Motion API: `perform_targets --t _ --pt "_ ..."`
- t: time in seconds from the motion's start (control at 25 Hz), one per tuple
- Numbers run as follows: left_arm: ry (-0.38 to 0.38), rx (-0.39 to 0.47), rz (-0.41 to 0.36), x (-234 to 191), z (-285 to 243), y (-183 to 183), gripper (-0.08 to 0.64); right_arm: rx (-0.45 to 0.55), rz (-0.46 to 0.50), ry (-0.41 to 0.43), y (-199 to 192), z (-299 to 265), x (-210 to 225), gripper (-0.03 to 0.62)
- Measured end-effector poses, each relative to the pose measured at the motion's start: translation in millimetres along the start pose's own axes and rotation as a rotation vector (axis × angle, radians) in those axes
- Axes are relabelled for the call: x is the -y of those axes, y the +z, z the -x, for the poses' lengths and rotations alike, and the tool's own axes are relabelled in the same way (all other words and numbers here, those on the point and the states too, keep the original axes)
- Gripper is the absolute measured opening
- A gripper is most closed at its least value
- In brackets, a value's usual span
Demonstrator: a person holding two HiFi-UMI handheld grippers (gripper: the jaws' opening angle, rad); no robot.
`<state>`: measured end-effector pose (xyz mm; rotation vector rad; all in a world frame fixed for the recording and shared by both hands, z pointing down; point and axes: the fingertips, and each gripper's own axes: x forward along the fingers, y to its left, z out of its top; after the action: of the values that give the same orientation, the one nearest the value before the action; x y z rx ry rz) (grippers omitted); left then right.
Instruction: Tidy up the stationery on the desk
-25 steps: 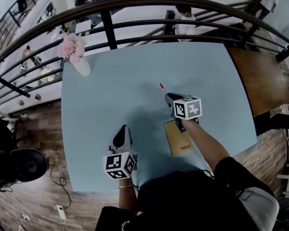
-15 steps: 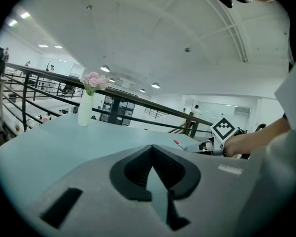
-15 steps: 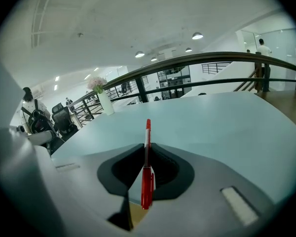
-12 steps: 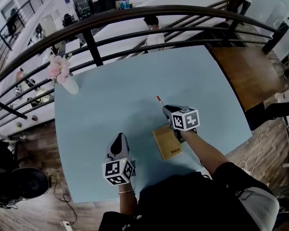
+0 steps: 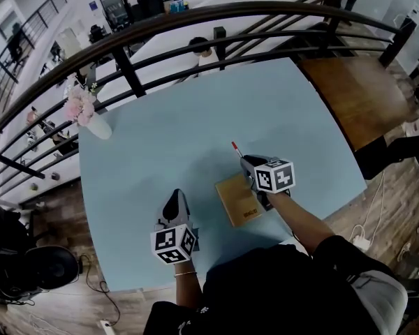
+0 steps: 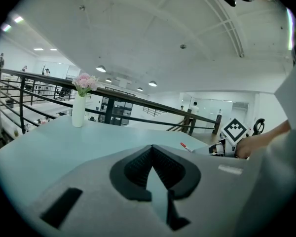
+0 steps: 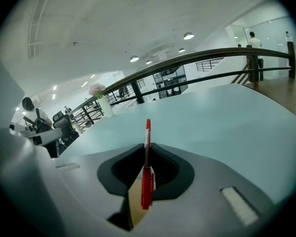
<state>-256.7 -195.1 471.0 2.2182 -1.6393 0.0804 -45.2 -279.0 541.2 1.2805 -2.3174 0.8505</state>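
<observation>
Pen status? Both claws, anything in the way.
Left claw shut, empty. Right claw shut on pen, tip forward, by the notebook. Nothing in the way; vase off at far corner.

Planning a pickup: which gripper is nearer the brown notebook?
Right. The right gripper, gripping a red pen, is at the brown notebook's right edge; the left gripper is apart, leftward.

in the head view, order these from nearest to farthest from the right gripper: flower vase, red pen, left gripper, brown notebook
1. red pen: held in the fingers of the right gripper, tip sticking out ahead.
2. brown notebook: flat on the desk, close beside it on the person's side.
3. left gripper: further off to the left.
4. flower vase: far left corner.
</observation>
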Motion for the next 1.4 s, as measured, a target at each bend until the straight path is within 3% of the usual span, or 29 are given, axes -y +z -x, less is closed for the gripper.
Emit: perform_targets --t 0.68,1.4 --pt "-0.061 -0.021 -0.050 69 -37 -19 -0.002 -0.018 -0.074 -0.008 -53 48 47 0.048" --pt "-0.050 -0.023 -0.064 84 -41 -27 -0.002 -0.090 -0.136 -0.021 -107 52 55 0.048"
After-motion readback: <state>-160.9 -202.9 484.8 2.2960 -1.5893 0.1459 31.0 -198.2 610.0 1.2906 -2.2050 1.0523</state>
